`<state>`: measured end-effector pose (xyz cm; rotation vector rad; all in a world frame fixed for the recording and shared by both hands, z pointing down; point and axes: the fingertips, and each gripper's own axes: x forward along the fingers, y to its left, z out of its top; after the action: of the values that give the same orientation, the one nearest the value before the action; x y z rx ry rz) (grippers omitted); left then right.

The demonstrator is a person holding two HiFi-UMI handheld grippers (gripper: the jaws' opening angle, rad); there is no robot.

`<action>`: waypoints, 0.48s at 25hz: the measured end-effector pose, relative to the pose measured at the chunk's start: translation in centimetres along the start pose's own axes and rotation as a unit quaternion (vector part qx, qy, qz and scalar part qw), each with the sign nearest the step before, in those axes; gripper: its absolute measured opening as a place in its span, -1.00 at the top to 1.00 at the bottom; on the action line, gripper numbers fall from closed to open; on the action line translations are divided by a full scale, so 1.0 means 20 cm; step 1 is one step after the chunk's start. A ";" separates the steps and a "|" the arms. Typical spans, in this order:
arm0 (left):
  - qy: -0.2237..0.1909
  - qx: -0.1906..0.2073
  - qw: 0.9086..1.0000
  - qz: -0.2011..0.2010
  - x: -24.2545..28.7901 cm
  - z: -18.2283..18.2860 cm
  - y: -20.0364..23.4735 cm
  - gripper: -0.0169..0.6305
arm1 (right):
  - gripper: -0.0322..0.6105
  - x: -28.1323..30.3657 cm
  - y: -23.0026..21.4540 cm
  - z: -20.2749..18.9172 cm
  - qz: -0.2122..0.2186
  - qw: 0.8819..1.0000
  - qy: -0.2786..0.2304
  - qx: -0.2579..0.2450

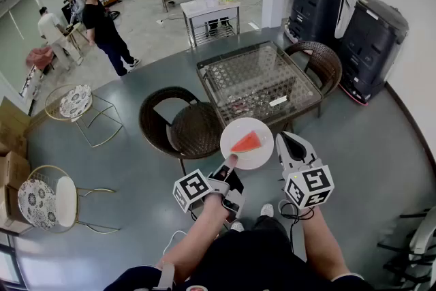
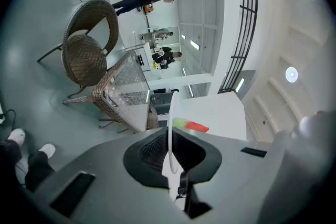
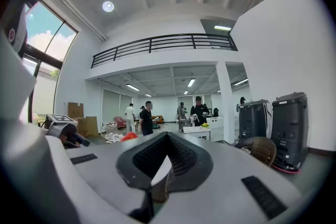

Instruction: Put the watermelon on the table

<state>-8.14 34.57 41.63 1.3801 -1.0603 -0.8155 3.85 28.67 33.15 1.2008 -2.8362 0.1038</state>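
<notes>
A red wedge of watermelon (image 1: 246, 142) lies on a white plate (image 1: 261, 157). My left gripper (image 1: 230, 161) is shut on the plate's near rim and holds it level in the air, short of the glass-topped wicker table (image 1: 259, 82). In the left gripper view the plate (image 2: 170, 123) shows edge-on between the jaws, with the watermelon (image 2: 192, 125) on it and the table (image 2: 128, 89) ahead. My right gripper (image 1: 287, 141) hovers just right of the plate, shut with nothing in it. In the right gripper view, that gripper (image 3: 157, 176) points level across the room.
A dark wicker chair (image 1: 180, 123) stands left of the table and another (image 1: 320, 61) at its far right. Two black machines (image 1: 371, 44) line the right wall. Wire chairs (image 1: 75, 105) stand at the left. Several people (image 1: 102, 24) and a white table (image 1: 211, 10) are farther back.
</notes>
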 end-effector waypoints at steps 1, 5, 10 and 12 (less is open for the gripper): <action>0.000 0.001 1.000 -0.001 0.00 0.00 0.00 0.91 | 0.89 0.00 -0.01 0.00 -0.001 1.000 0.000 0.001; 0.002 0.003 1.000 -0.005 0.02 -0.01 -0.02 0.91 | 0.89 0.00 -0.03 0.00 -0.006 1.000 0.000 0.010; 0.006 0.003 1.000 -0.010 0.04 0.00 0.00 0.91 | 0.89 0.01 -0.04 -0.01 -0.011 1.000 0.000 0.011; 0.007 0.003 1.000 -0.011 0.05 0.01 0.00 0.91 | 0.89 0.02 -0.04 -0.01 -0.013 1.000 0.001 0.011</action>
<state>-7.91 33.64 41.68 1.4034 -1.0393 -0.8171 4.16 27.85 33.35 1.2404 -2.8231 0.1342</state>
